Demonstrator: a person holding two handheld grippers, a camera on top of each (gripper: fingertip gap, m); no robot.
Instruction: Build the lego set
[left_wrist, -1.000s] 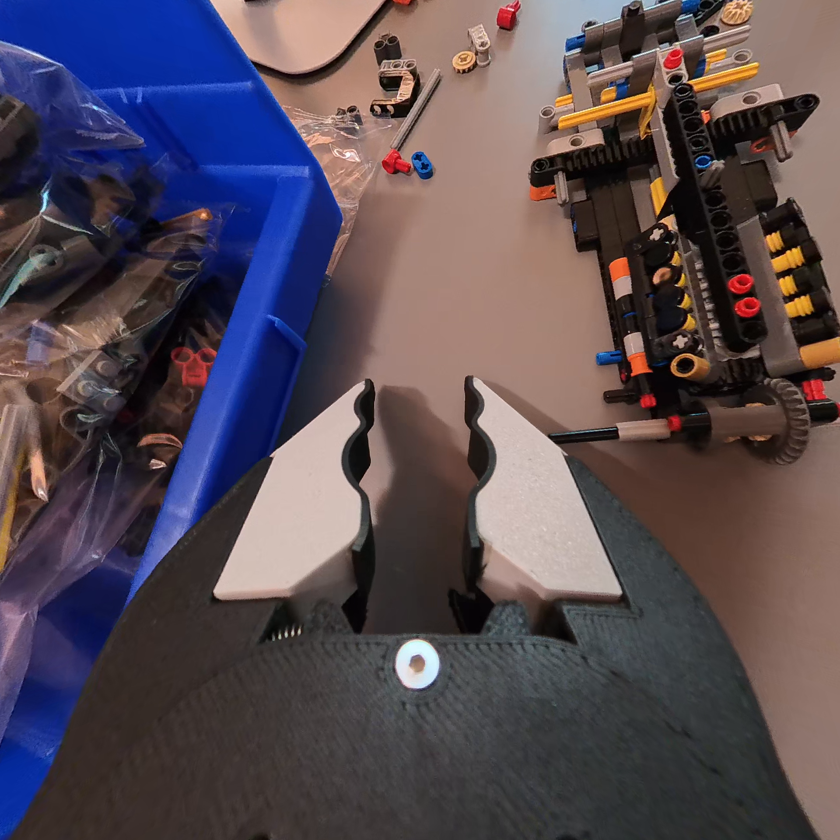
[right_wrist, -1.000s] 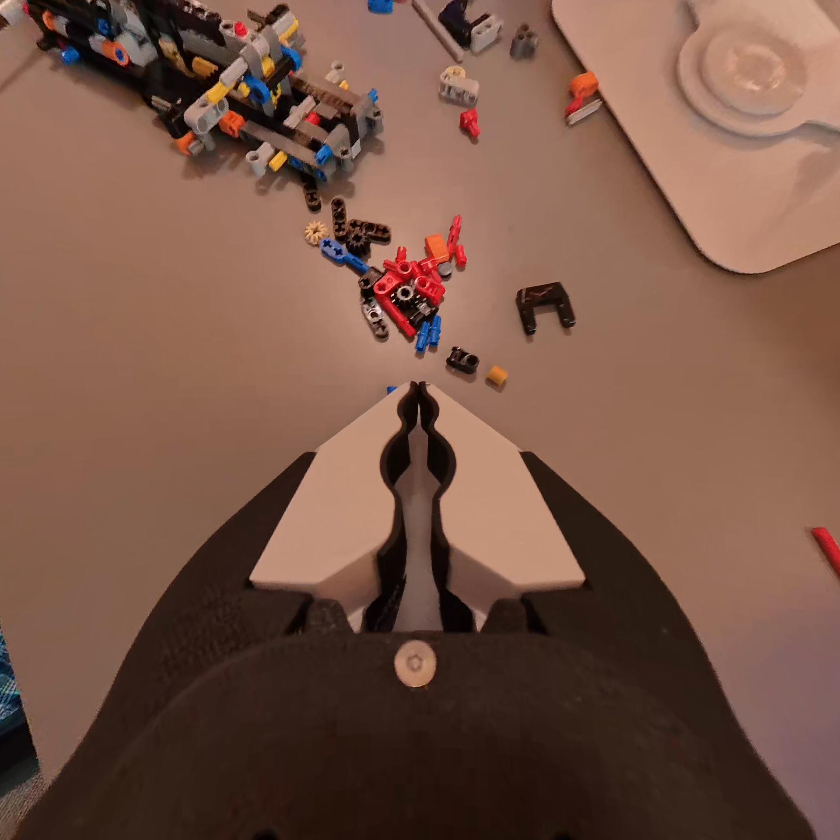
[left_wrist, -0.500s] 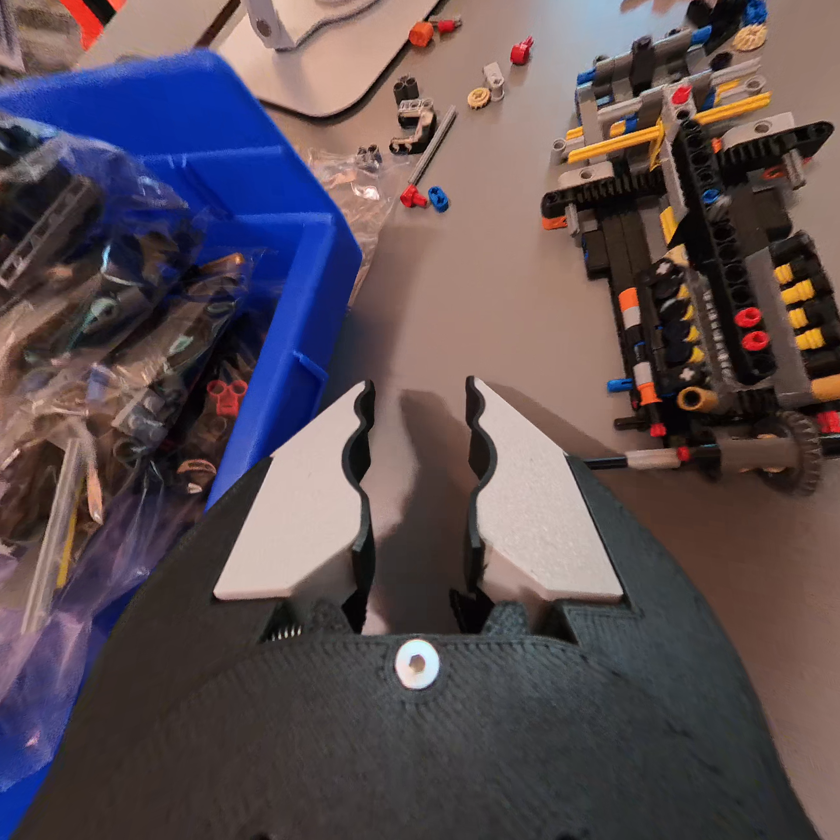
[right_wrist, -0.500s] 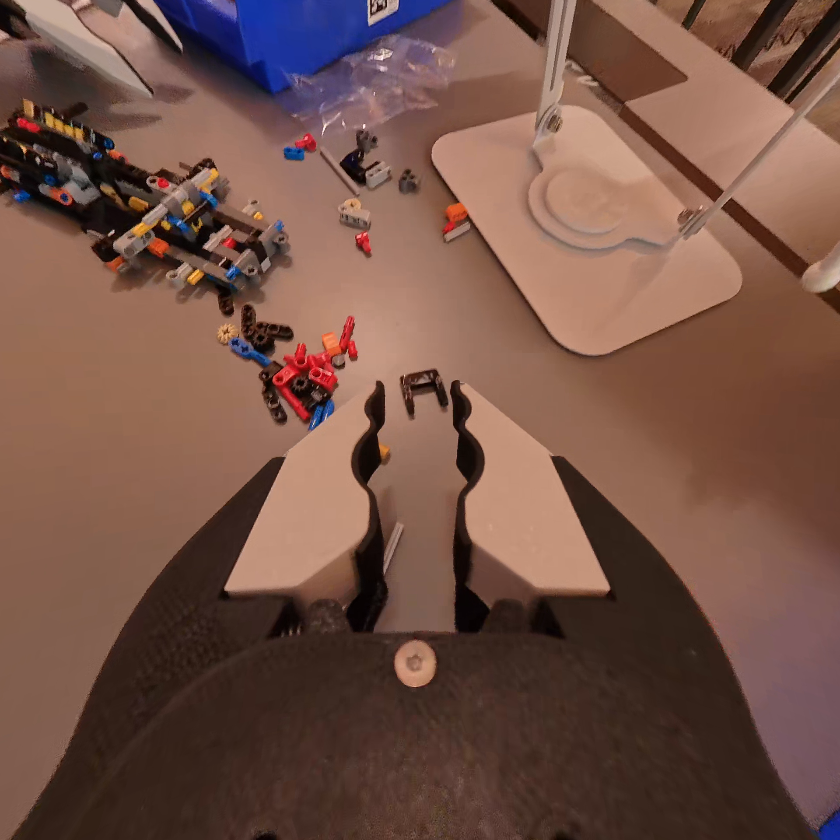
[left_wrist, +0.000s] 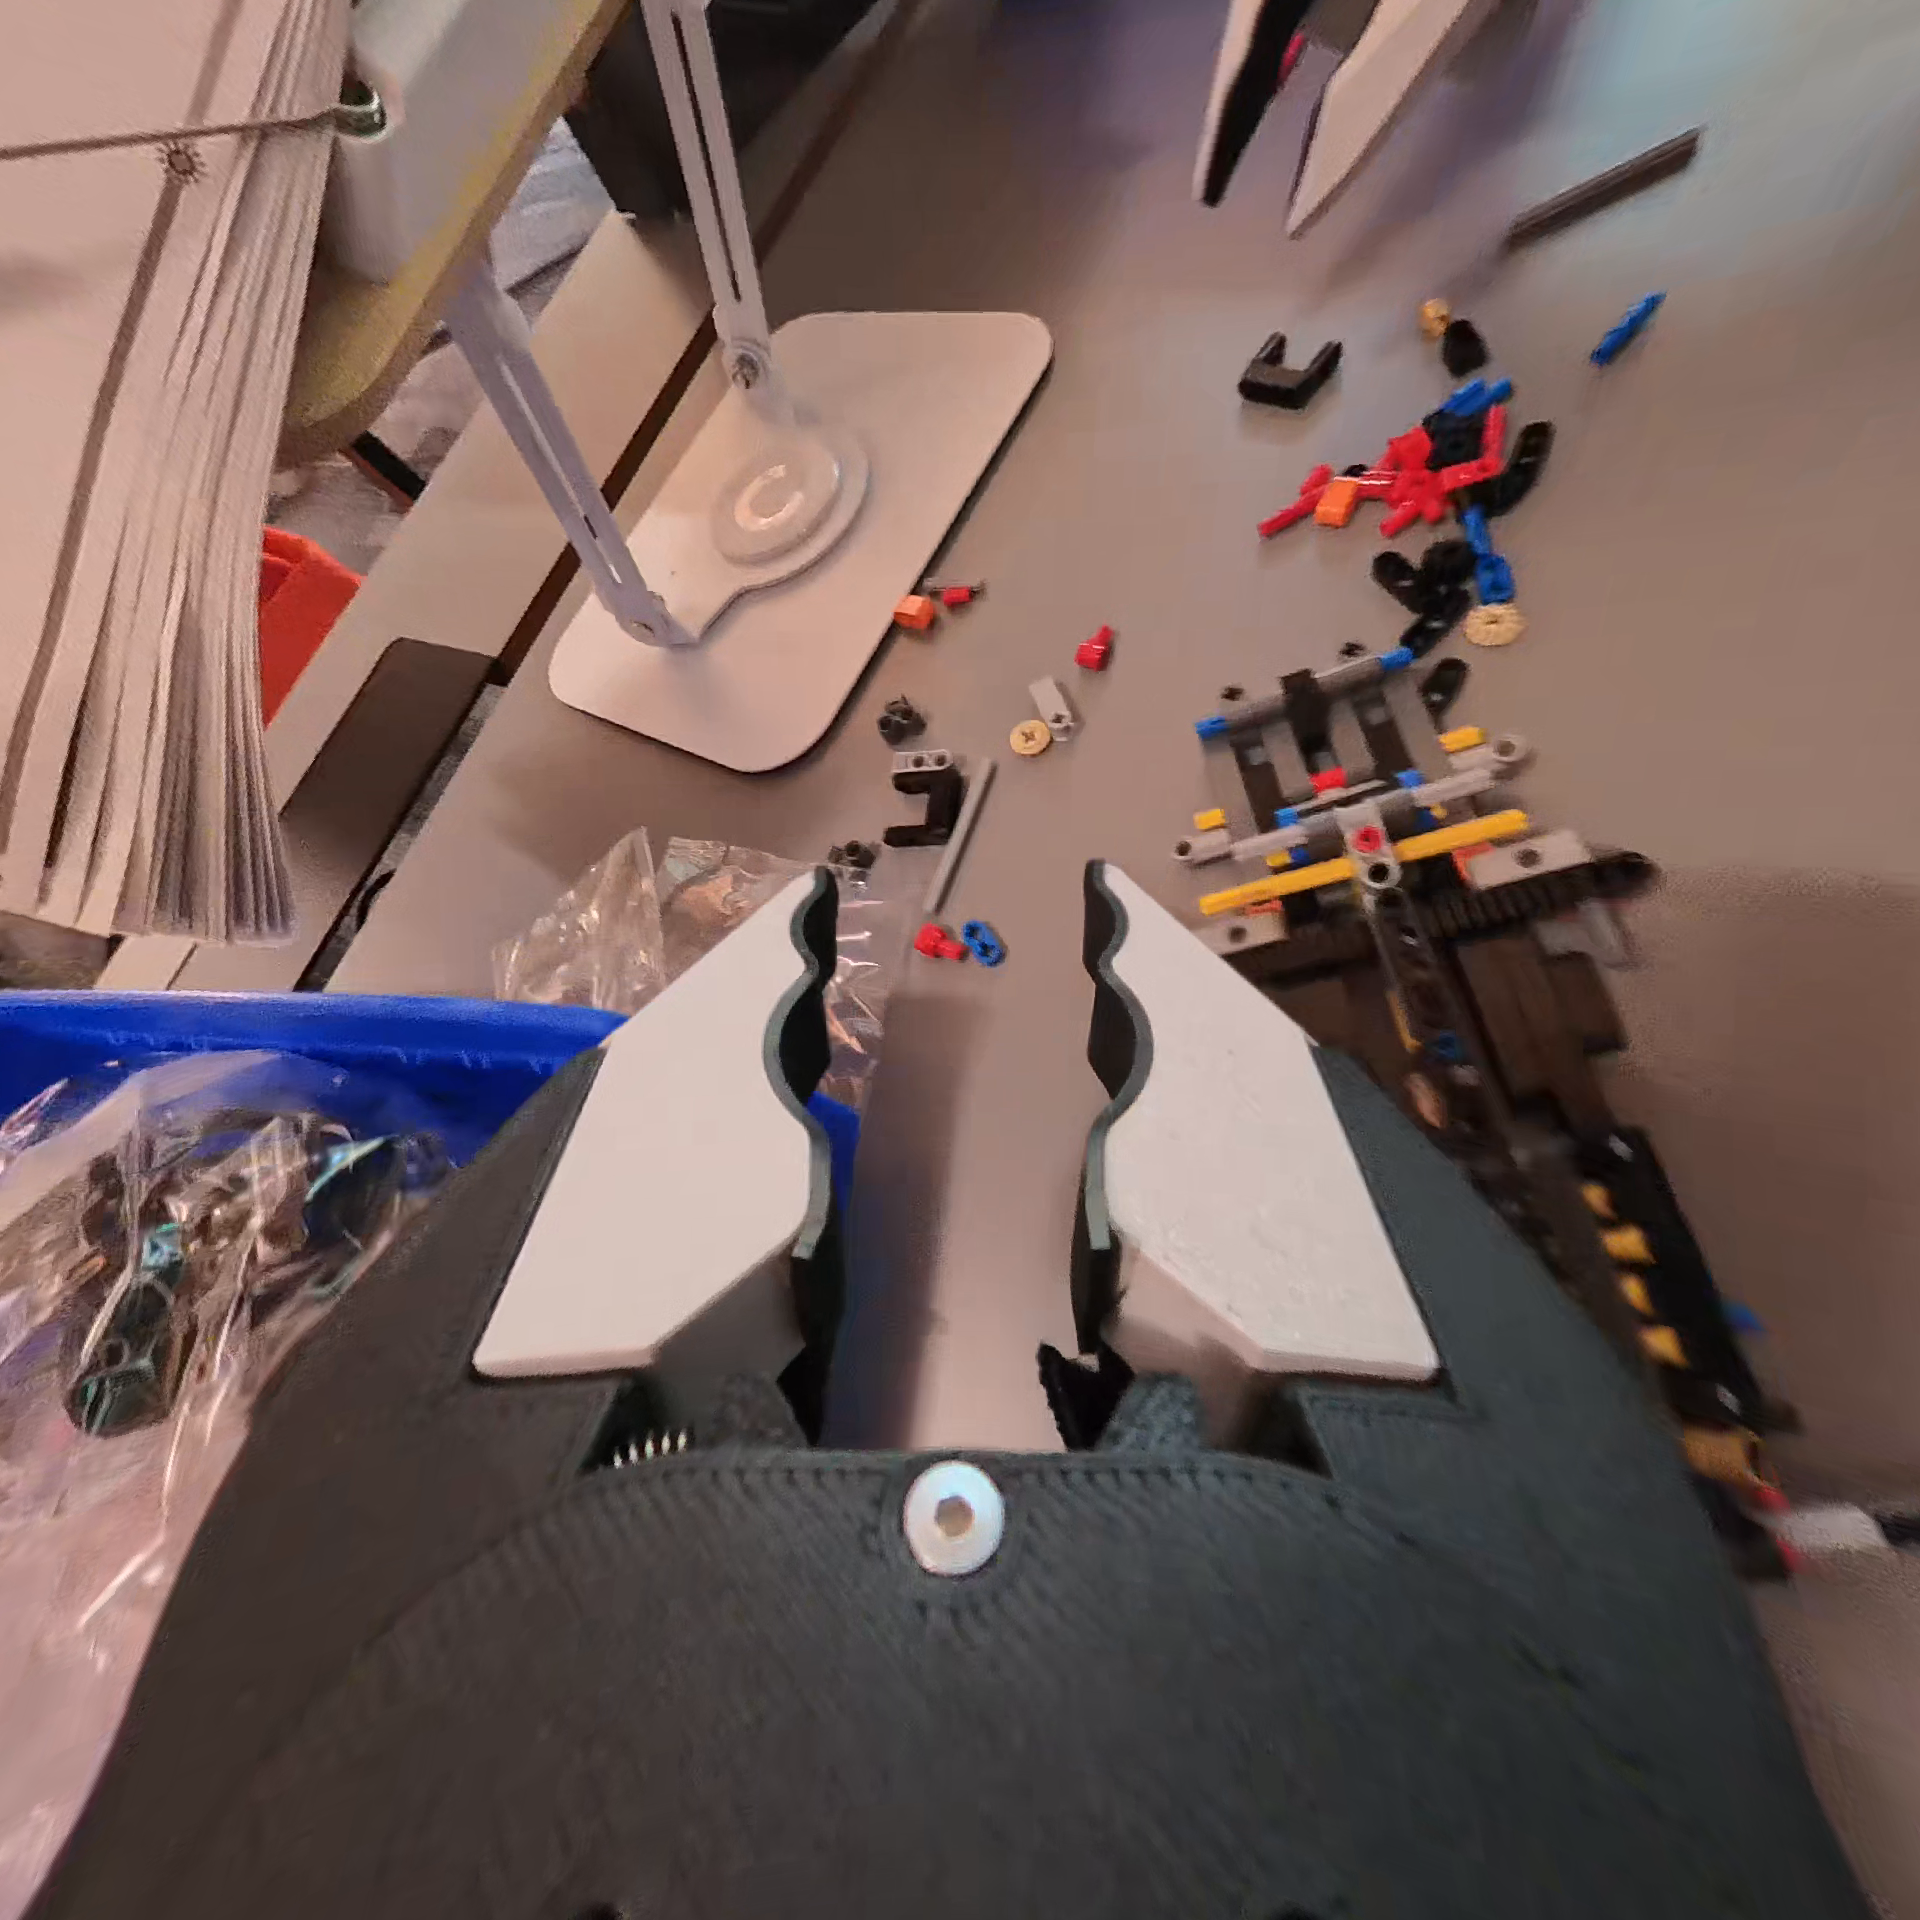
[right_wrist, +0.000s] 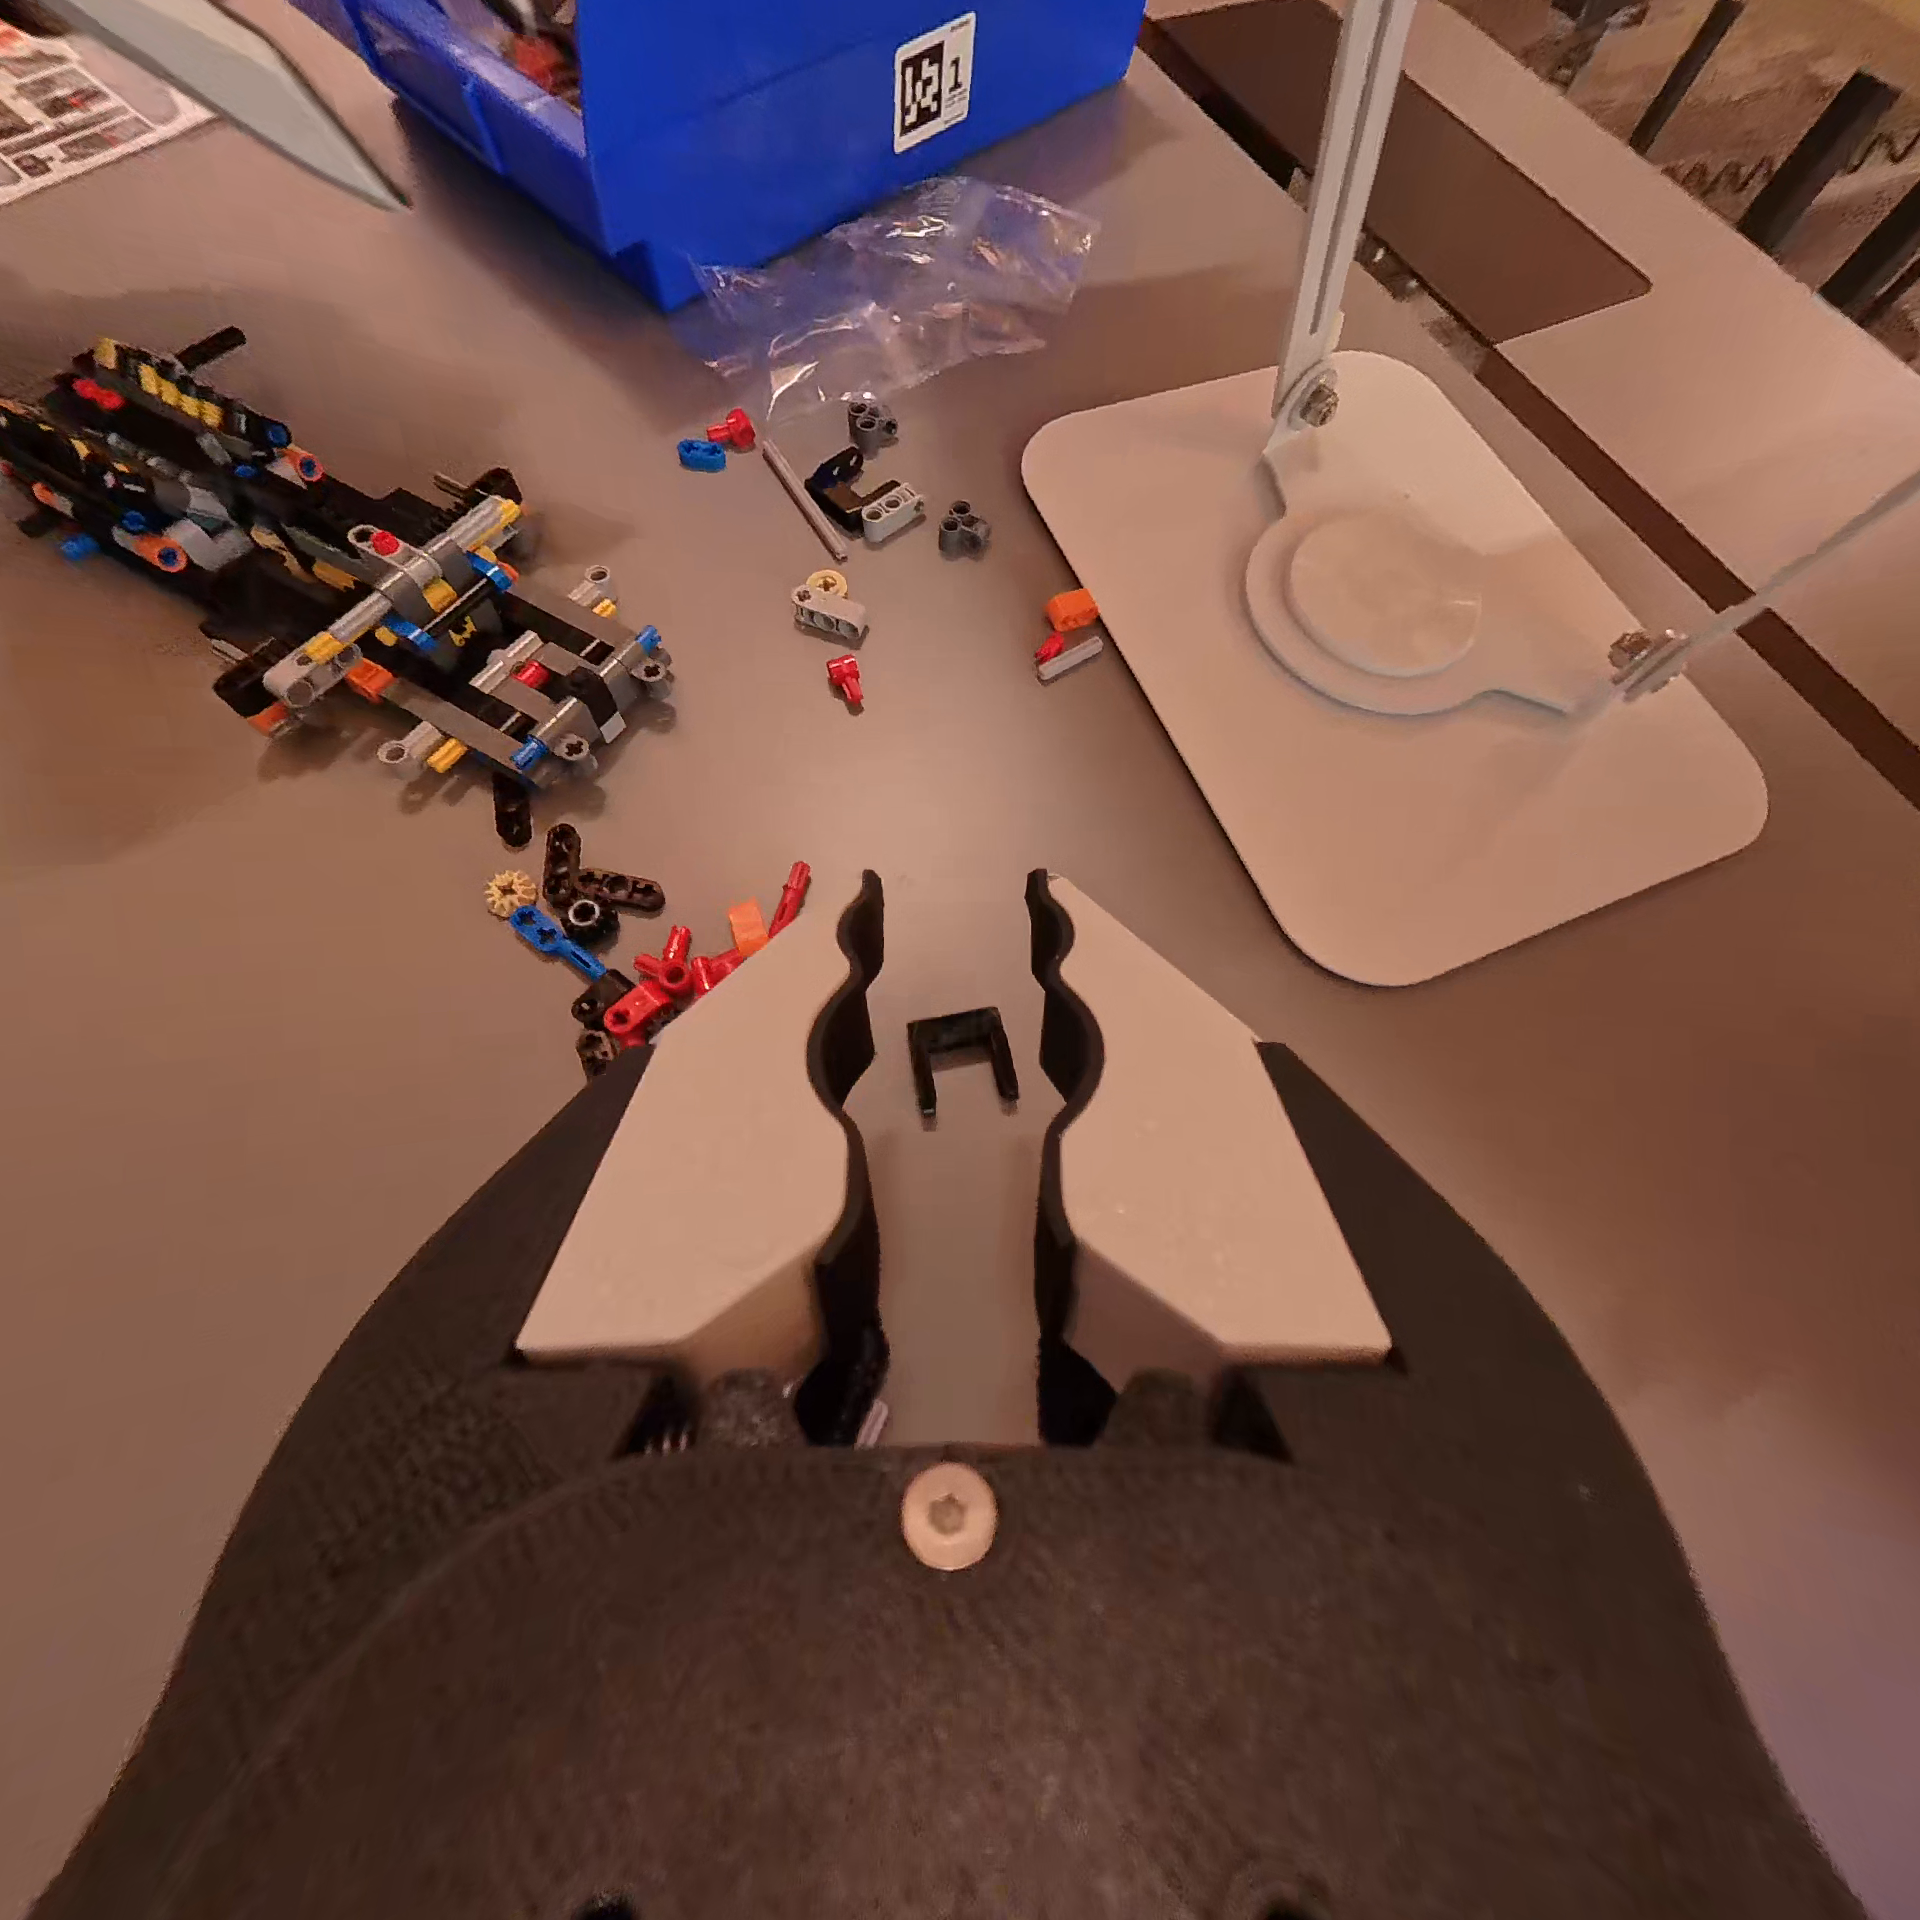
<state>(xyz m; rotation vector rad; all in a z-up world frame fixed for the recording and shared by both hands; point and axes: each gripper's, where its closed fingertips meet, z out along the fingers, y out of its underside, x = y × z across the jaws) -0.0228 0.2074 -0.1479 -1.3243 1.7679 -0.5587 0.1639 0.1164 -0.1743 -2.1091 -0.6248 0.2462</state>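
Note:
The half-built black, grey and yellow lego chassis (right_wrist: 343, 592) lies on the grey table at the left; it also shows in the left wrist view (left_wrist: 1455, 935) at the right. My right gripper (right_wrist: 951, 883) is open and empty, and a black U-shaped piece (right_wrist: 961, 1049) lies on the table between its fingers. A pile of red, blue and black small pieces (right_wrist: 644, 966) lies just left of it. My left gripper (left_wrist: 956, 883) is open and empty, raised beside the blue bin (left_wrist: 312, 1029). The right gripper (left_wrist: 1299, 114) shows far off in the left wrist view.
The blue bin (right_wrist: 779, 114) holds bags of parts (left_wrist: 177, 1226), with an empty clear bag (right_wrist: 894, 281) beside it. A white lamp base (right_wrist: 1455, 831) stands at the right. Loose pieces (right_wrist: 862, 499) lie between the bin and the lamp. An instruction sheet (right_wrist: 73, 94) lies at the far left.
My right gripper opened and moved over the black U-shaped piece, which now lies between its fingers. My left gripper lifted and tilted up, still open, so the lamp and far table came into view.

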